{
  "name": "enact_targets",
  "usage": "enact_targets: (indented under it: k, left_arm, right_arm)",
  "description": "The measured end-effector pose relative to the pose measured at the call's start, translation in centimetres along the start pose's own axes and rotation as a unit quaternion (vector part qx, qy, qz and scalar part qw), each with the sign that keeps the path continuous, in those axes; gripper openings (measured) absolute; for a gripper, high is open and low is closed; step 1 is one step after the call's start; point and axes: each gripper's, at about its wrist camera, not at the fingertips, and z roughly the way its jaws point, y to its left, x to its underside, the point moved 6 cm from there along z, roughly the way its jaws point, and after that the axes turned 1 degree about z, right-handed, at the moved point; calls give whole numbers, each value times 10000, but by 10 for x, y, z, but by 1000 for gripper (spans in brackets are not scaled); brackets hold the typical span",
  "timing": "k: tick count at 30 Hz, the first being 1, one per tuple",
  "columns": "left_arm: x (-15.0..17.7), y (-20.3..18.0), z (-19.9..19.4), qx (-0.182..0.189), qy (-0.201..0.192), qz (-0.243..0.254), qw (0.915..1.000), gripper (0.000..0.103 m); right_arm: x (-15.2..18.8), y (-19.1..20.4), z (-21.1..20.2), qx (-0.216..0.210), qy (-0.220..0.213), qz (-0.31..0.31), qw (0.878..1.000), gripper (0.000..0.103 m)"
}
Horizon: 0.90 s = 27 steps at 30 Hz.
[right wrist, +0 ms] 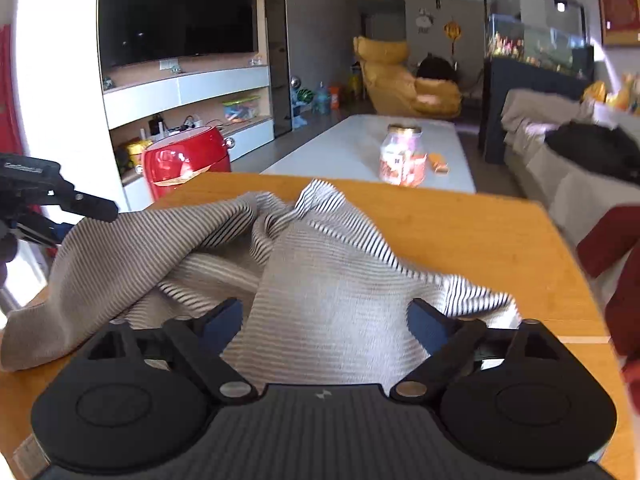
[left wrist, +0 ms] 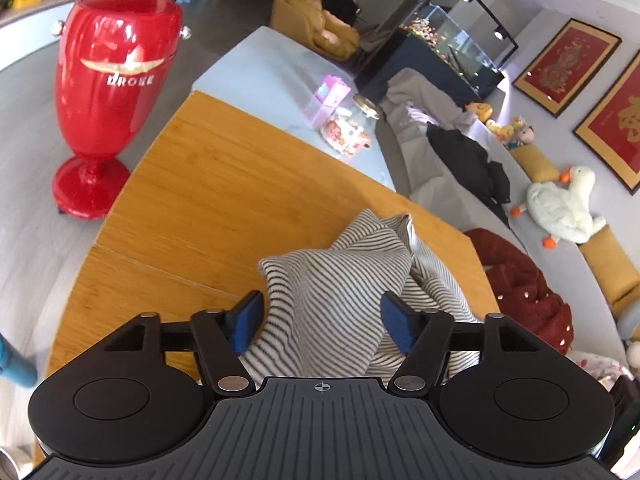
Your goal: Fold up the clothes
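So: striped shirt [right wrist: 320, 264] lies crumpled on wooden table [left wrist: 192, 208], nothing folded yet. Left tongs [left wrist: 322, 320] spread wide, cloth bunched between fingers, unclamped. Right tongs [right wrist: 324, 322] likewise released, straddling hem, ready to pinch and pull it flat.

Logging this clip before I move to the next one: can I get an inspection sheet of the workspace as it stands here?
Surface: wooden table, bare around the garment.
Job's things: striped garment, crumpled, not folded.
Clutter: red garment at the table's edge.
Grippers: left gripper open, fabric between its fingers; right gripper open over the fabric.
Cables: nothing seen on the table.
Surroundings: red vase, white coffee table with a jar, sofa, plush goose.
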Motion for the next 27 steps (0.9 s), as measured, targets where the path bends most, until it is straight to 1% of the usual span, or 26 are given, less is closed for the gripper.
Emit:
enact_targets:
  k: [2, 3, 5, 6, 8, 9, 10, 11, 12, 13, 14, 15, 16, 17, 18, 19, 20, 21, 23, 24, 25, 26, 27]
  left_arm:
    - [-5, -5, -14, -22, -219, 215, 9995, 84]
    - [-8, -10, -20, 9, -341, 333, 9989, 86]
    - [-15, -27, -25, 46, -562, 640, 9964, 96]
    - [-17, -39, -22, 37, -639, 847, 9943, 97]
    - [-16, -66, -5, -32, -619, 1345, 9890, 97]
    - [-13, -78, 8, -73, -539, 1593, 9857, 97]
    - [-10, -87, 22, -137, -442, 1834, 9819, 97]
    - [-6, -94, 37, -256, -340, 2061, 9776, 97]
    - [-2, -99, 52, -453, -233, 2306, 9717, 97]
    - [1, -102, 67, -668, -151, 2532, 9650, 97]
    - [3, -102, 78, -864, -79, 2723, 9583, 93]
    - [6, -101, 89, -1065, 13, 2907, 9509, 86]
    - [7, -99, 97, -1187, 110, 3027, 9456, 61]
    - [6, -96, 103, -1232, 199, 3091, 9428, 44]
    - [3, -91, 107, -1292, 230, 3117, 9411, 40]
    - [-3, -85, 109, -1443, 148, 3078, 9403, 33]
    - [-10, -76, 111, -1695, 26, 3027, 9379, 25]
    - [-18, -68, 112, -1932, -90, 2950, 9357, 23]
    - [-34, -50, 113, -2328, -280, 2704, 9337, 19]
    - [-41, -42, 114, -2490, -311, 2566, 9334, 14]
    - [-47, -36, 114, -2655, -328, 2473, 9313, 11]
    - [-51, -30, 113, -2746, -354, 2405, 9303, 11]
    - [-54, -26, 111, -2792, -362, 2328, 9309, 11]
  right_arm:
    - [-12, 12, 7, 8, -63, -146, 9999, 79]
    - [-14, 19, 14, 18, -16, -247, 9997, 79]
    - [-9, 31, 33, 110, 195, -639, 9977, 79]
    - [-6, 34, 40, 163, 288, -801, 9962, 78]
    - [5, 31, 51, 229, 492, -1086, 9926, 60]
    - [7, 26, 53, 210, 571, -1153, 9915, 45]
    - [8, 20, 50, 154, 590, -1189, 9910, 38]
    - [4, 13, 47, 178, 560, -1264, 9902, 33]
    - [0, 6, 44, 212, 526, -1342, 9893, 20]
    - [-8, -1, 40, 331, 392, -1461, 9879, 10]
    - [-19, -11, 34, 521, 176, -1593, 9857, 10]
    - [-33, -21, 27, 733, -80, -1713, 9824, 10]
    - [-45, -31, 23, 903, -246, -1764, 9799, 9]
    - [-58, -46, 24, 1067, -345, -1714, 9788, 9]
    - [-71, -61, 26, 1231, -436, -1653, 9775, 9]
    - [-78, -76, 33, 1381, -440, -1590, 9766, 9]
    - [-79, -90, 47, 1535, -348, -1571, 9749, 9]
    - [-78, -105, 61, 1689, -248, -1557, 9729, 9]
    - [-64, -128, 91, 1747, 167, -1288, 9760, 9]
    - [-54, -135, 104, 1773, 345, -1219, 9760, 9]
    - [-45, -141, 117, 1802, 518, -1162, 9754, 10]
    - [-36, -148, 130, 1830, 690, -1105, 9744, 10]
    - [-31, -152, 137, 1811, 774, -1007, 9752, 10]
